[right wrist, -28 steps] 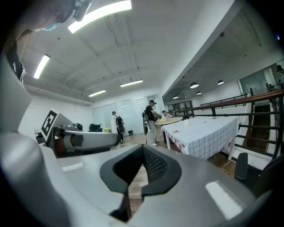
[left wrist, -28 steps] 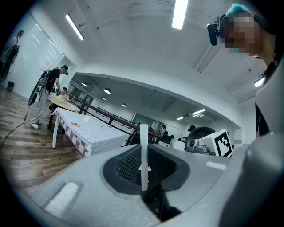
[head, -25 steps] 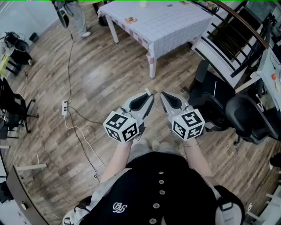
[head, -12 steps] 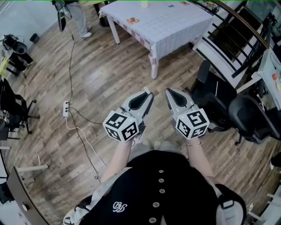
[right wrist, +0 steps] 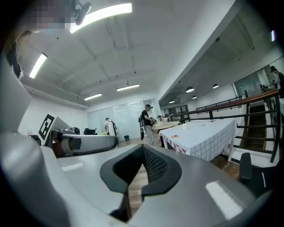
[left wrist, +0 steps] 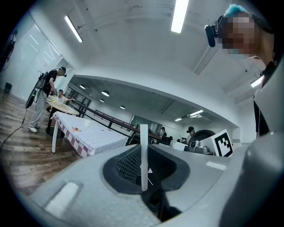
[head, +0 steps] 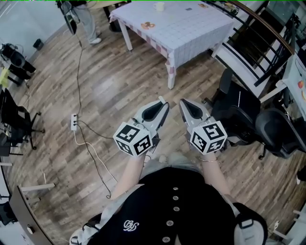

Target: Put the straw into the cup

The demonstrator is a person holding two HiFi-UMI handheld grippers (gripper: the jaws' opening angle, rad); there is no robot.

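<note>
Change since 0.5 s ago: counter (head: 191, 28) sits lower in the head view and more of the cup (head: 158, 6) shows at the top edge; both grippers hold much the same place before the body.
Left hand-held gripper (head: 163, 104): jaws closed onto the straw (left wrist: 143, 150), pads pressed against it on both sides.
Straw: white, clamped between the left jaws, its end standing out past the jaw tips; in the air over the wooden floor (head: 110, 91), well apart from the cup.
Right hand-held gripper (head: 182, 103): jaw tips brought together, nothing between them; floor shows through the gap behind the pads.
Gripper relation: side by side, tips near each other, not touching.
Cup: pale, upright on the counter's far part.
Counter: white checked cloth with a red-checked border.
Surroundings: power strip (head: 74, 122) with cable on the floor to the left; dark office chair (head: 239, 115) to the right; a person's legs (head: 86, 19) near the counter's far left corner.
</note>
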